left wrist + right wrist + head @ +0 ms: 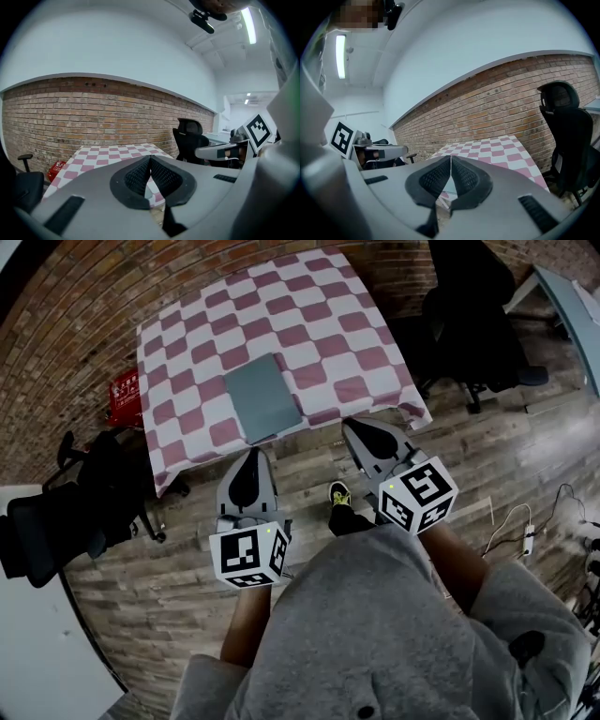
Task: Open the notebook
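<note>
Notebook (262,397), grey and closed, is lying flat on a bench (319,324) draped in a pink-and-white checked cloth (178,451). It is sitting near the bench's front edge, slightly turned. A person in a grey sweatshirt is standing on the wooden floor just short of that edge, holding a gripper in each hand.

The left gripper (251,457) is pointing at the notebook's near end, and its own view is showing the jaws (150,161) clenched together with nothing between them. The right gripper (450,161) is likewise pressed shut and empty, hovering by the bench's front right corner (354,429). Neither is touching the notebook.

Several things are looking risky from here. With both sets of jaws shut, a blunt tip is likely to shove the notebook across the cloth rather than get under its cover. The loose cloth is likely to bunch or drag with it. Because the notebook is lying so close to the edge, a pull toward the person could tip it off onto the floor. Which side carries the spine is not showing, so a lift from the wrong edge could raise the whole book. A pinch taken too deep could catch pages with the cover. A black office chair (469,324) is standing beside the right corner, within range of a swinging elbow.
</note>
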`<act>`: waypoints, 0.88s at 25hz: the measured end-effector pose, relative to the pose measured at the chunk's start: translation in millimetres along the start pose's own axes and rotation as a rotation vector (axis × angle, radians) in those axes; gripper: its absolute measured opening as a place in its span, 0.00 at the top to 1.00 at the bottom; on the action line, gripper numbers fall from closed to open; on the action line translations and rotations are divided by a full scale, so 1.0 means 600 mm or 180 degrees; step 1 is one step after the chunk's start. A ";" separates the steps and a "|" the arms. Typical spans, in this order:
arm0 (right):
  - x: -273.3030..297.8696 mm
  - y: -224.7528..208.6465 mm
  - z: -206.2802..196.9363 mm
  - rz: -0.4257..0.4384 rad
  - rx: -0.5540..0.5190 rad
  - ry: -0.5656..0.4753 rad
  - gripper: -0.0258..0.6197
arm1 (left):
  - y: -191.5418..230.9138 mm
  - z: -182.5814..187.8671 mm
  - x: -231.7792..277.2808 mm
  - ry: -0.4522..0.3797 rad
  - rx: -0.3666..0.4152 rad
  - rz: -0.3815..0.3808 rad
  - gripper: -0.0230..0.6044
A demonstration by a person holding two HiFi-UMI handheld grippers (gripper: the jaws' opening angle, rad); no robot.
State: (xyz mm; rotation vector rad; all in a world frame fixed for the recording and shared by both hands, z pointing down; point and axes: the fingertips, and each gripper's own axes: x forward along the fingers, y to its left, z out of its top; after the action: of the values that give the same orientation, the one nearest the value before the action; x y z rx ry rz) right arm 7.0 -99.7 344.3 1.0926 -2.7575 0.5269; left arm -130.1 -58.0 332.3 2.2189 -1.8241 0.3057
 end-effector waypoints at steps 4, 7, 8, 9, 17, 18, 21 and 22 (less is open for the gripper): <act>0.014 -0.022 0.005 0.0049 0.0017 0.0012 0.92 | 0.015 0.011 0.020 0.0006 0.0013 0.0120 0.95; 0.022 -0.036 0.007 0.0081 0.0036 0.0014 0.92 | 0.017 0.015 0.033 0.0015 0.0011 0.0166 0.95; 0.024 -0.041 0.008 0.0095 0.0038 0.0016 0.92 | 0.015 0.015 0.038 0.0020 -0.0005 0.0165 0.95; 0.026 -0.044 0.007 0.0111 0.0038 0.0019 0.92 | 0.013 0.015 0.041 0.0023 -0.0024 0.0164 0.95; 0.042 -0.054 0.019 0.0206 0.0054 -0.0049 0.92 | 0.016 0.019 0.037 0.0044 0.0001 0.0254 0.95; 0.044 -0.054 0.021 0.0217 0.0055 -0.0063 0.92 | 0.016 0.020 0.036 0.0043 0.0022 0.0262 0.95; 0.045 -0.054 0.021 0.0238 0.0063 -0.0070 0.92 | 0.015 0.019 0.036 0.0058 0.0065 0.0267 0.95; 0.047 -0.054 0.020 0.0239 0.0063 -0.0066 0.92 | 0.015 0.019 0.037 0.0066 0.0073 0.0261 0.95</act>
State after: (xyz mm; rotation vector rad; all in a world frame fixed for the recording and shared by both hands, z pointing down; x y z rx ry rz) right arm 8.9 -144.0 348.7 1.0075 -2.8265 0.5564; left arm -134.5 -83.8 329.4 2.1512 -1.9133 0.3657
